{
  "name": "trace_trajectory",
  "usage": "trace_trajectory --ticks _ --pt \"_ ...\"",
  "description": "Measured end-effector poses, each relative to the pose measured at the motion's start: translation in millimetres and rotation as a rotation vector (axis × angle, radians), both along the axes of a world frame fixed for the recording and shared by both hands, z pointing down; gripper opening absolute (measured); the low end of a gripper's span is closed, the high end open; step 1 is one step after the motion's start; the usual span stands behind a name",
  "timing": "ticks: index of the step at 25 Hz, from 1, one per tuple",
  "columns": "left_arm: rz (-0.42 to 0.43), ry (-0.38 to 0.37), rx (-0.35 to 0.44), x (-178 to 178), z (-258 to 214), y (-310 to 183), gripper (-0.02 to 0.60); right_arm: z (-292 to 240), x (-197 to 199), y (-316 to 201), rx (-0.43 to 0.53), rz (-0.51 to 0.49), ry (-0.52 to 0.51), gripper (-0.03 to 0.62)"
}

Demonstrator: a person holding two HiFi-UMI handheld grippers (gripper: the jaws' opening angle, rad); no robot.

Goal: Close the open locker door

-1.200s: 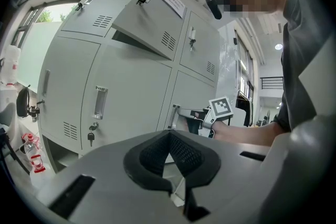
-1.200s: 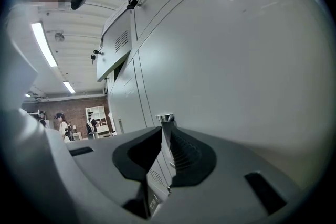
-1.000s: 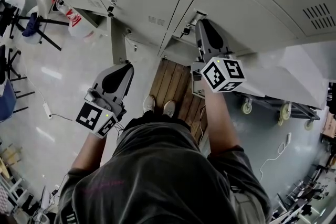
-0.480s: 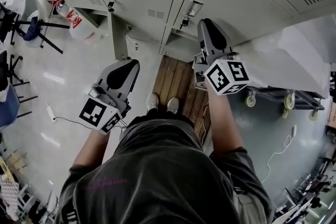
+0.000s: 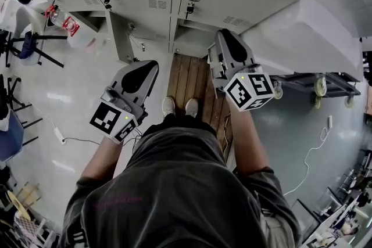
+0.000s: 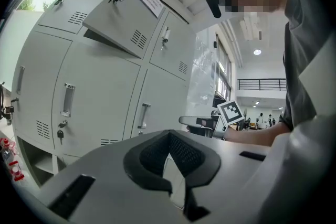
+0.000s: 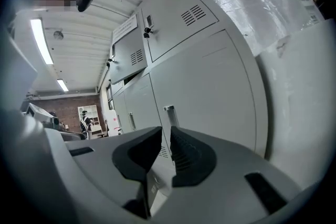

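Observation:
The open locker door (image 6: pixel 123 21) is grey, carries a paper label and swings out from the upper row. In the head view it shows edge-on (image 5: pixel 119 38), ahead of my left gripper (image 5: pixel 151 65). In the right gripper view the same door (image 7: pixel 128 52) juts out further along the row. My left gripper (image 6: pixel 168 135) is shut with nothing in it and stands apart from the door. My right gripper (image 5: pixel 223 33) points at the closed lockers right of it. Its jaws (image 7: pixel 165 131) stand a narrow slit apart, holding nothing.
My feet stand on a wooden pallet (image 5: pixel 189 81) before the lockers. A wheeled cart (image 5: pixel 317 83) and a plastic-wrapped white block (image 5: pixel 314 20) are at the right. Chairs (image 5: pixel 29 43), bottles (image 5: pixel 61 21) and a floor cable (image 5: pixel 58 135) lie to the left. A key (image 6: pixel 60 135) hangs in a lower locker.
The head view has swung, so the lockers sit higher in it. My right gripper has drawn back from the locker handle; the left has barely moved. Neither pair of jaws has visibly changed.

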State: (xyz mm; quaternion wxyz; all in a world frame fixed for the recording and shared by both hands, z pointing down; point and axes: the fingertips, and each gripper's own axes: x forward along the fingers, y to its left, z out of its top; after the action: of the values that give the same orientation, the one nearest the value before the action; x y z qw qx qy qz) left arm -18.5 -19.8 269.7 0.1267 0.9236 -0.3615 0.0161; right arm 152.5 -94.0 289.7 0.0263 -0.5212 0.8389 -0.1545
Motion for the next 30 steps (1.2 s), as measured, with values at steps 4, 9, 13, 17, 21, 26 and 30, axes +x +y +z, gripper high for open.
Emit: trace_trajectory --ticks 4,9,13,17,21,26,30 --pt "0.042 -0.002 -0.010 20.2 6.1 3.7 0.015 8.0 19.7 18.7 -0.017 0.029 0.003 0.061" --pt "0.090 -0.007 -0.039 50.9 21.0 6.0 0.015 28.4 54.9 40.6 -0.057 0.065 0.011 0.061" --pt "0.125 -0.029 -0.075 81.3 38.4 8.4 0.015 59.4 88.5 57.9 -0.126 0.085 0.001 0.063" --pt "0.150 -0.056 -0.100 114.5 51.9 6.9 0.015 89.6 122.3 69.4 -0.182 0.098 -0.013 0.063" --pt "0.173 -0.082 -0.109 149.7 68.8 4.5 0.015 122.2 152.4 81.0 -0.231 0.104 -0.002 0.067" --pt "0.191 -0.108 -0.132 188.4 86.8 5.1 0.015 162.4 180.4 96.8 -0.301 0.101 -0.001 0.086" --pt "0.199 -0.125 -0.156 214.8 101.5 6.7 0.015 190.2 195.2 103.8 -0.346 0.079 -0.003 0.095"
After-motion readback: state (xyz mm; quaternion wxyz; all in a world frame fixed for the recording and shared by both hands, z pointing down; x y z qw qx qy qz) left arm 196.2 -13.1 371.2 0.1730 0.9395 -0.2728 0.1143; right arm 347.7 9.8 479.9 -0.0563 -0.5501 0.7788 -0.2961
